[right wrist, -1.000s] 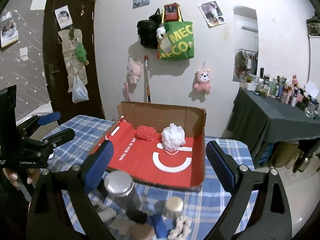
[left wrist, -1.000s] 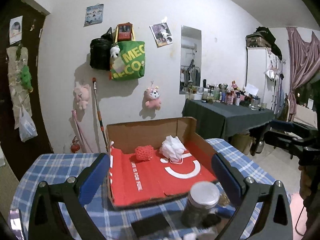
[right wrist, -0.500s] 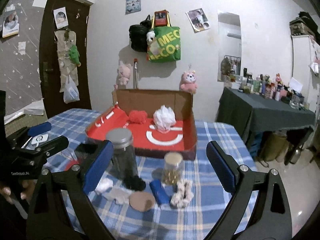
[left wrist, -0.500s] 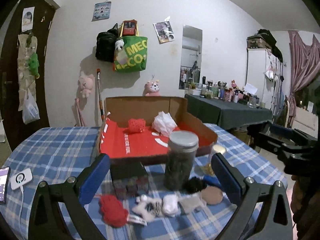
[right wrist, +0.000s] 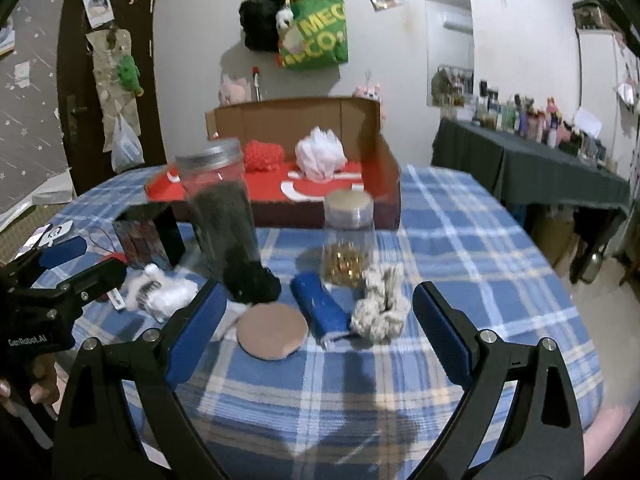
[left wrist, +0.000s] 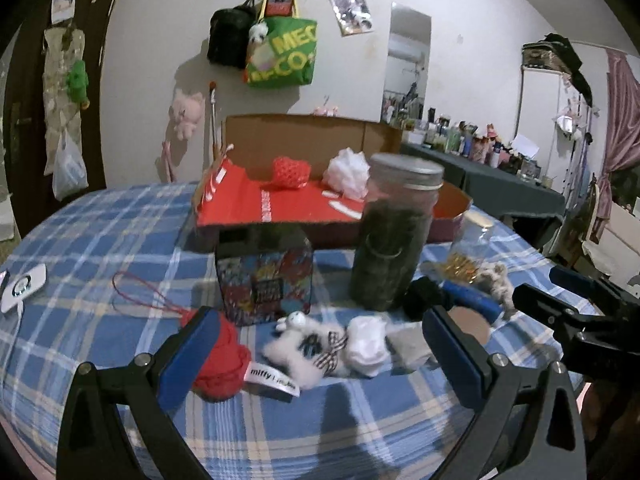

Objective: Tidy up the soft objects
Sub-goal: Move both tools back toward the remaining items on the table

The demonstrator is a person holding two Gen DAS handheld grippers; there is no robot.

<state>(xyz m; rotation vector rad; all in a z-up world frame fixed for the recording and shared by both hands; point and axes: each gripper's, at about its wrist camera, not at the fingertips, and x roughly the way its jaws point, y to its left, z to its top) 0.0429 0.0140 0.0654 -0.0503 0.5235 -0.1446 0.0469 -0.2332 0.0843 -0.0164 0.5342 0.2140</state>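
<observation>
A round desk covered with a blue-and-white checked cloth (right wrist: 460, 216) is shown from both wrist cameras. The left tongs (left wrist: 320, 354), with blue pads on black arms, are seen spread wide apart and holding nothing; between and just beyond the pads lie a red knitted ball (left wrist: 222, 362), a white plush toy with a checked bow and a "miffy" label (left wrist: 298, 348), and a crumpled white soft ball (left wrist: 366, 344). The right tongs (right wrist: 316, 318) are likewise held wide apart and empty, low over the cloth. In front of them are found a flat round brown pad (right wrist: 273, 332), a blue cylindrical roll (right wrist: 320, 308), and a grey-and-white braided rope scrunchie (right wrist: 380, 304); a black fuzzy lump (right wrist: 252, 282) rests against the base of a tall glass jar with a grey metal lid (right wrist: 218, 208). A shorter lidded jar holding gold-coloured pieces (right wrist: 348, 236) stands just behind the blue roll. A small patterned box with colourful print (left wrist: 264, 278) is placed to the left of the tall jar. Further back, an open cardboard box with a red inner floor (left wrist: 280, 200) is seen, and inside it a red mesh pouf (left wrist: 291, 172) and a white mesh pouf (left wrist: 347, 172) sit side by side near the rear wall. A white device (left wrist: 24, 286) lies at the left edge of the desk.
</observation>
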